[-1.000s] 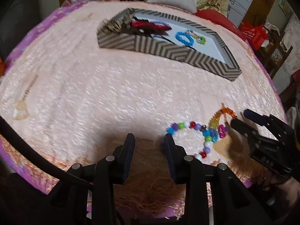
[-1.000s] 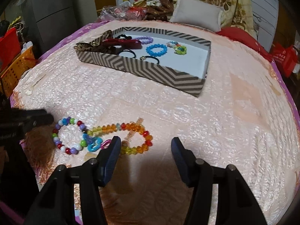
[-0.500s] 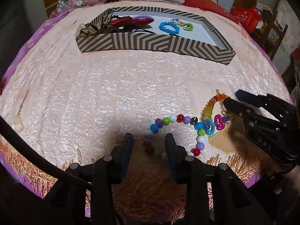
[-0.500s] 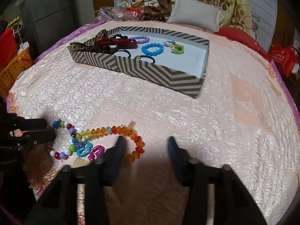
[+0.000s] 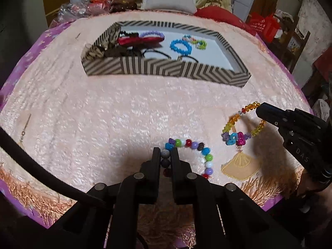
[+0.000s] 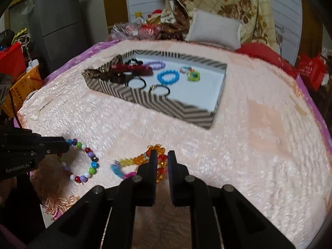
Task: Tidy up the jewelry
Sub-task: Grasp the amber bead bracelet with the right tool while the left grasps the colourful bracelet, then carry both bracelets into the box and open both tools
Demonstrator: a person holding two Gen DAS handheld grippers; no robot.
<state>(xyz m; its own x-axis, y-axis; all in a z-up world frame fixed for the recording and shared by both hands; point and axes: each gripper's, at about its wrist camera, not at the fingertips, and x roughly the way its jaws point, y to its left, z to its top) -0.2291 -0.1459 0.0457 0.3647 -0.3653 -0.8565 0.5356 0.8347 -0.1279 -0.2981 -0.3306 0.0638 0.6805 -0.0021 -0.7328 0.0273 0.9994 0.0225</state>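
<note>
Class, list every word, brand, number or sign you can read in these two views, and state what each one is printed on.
"DAS": on the right gripper body, left wrist view.
Pale lettering on the left gripper body, right wrist view: too blurred to read.
Pale markings on the red bag: unreadable.

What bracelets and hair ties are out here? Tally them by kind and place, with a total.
Bead bracelets on the cloth: 2
Bead bracelets in the striped box: 4
Black hair ties in the box: 2
Total: 8
</note>
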